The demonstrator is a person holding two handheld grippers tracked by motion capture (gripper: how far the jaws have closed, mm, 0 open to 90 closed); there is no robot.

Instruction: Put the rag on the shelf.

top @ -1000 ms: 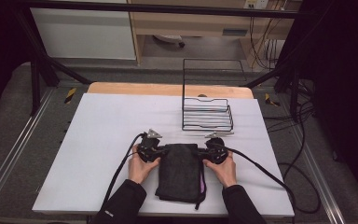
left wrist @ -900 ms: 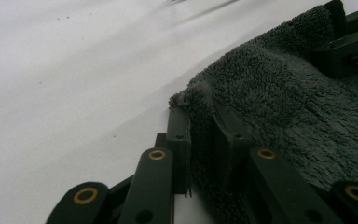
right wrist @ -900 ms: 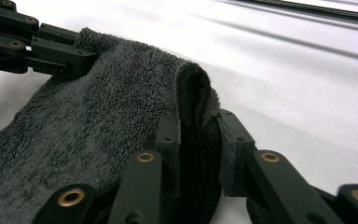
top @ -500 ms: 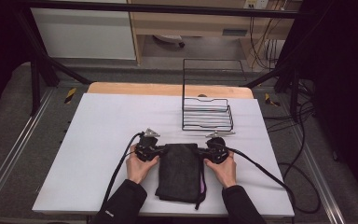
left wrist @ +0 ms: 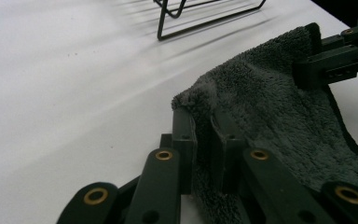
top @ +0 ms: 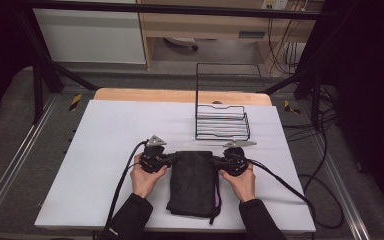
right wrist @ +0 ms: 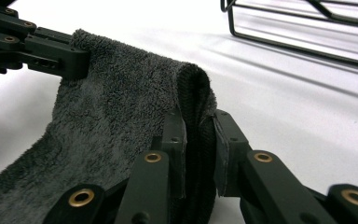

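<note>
One towel, one rack, two grippers on one counter.

A single dark towel (top: 194, 181) lies folded on the white counter (top: 105, 150). One black wire rack (top: 222, 120) stands on the same counter. Two grippers are counted: the left gripper (top: 171, 159) and the right gripper (top: 216, 161), one at each of the towel's two far corners. Two hands hold them, the left hand (top: 145, 176) and the right hand (top: 240, 182). Each gripper trails one black cable, two in all.
</note>
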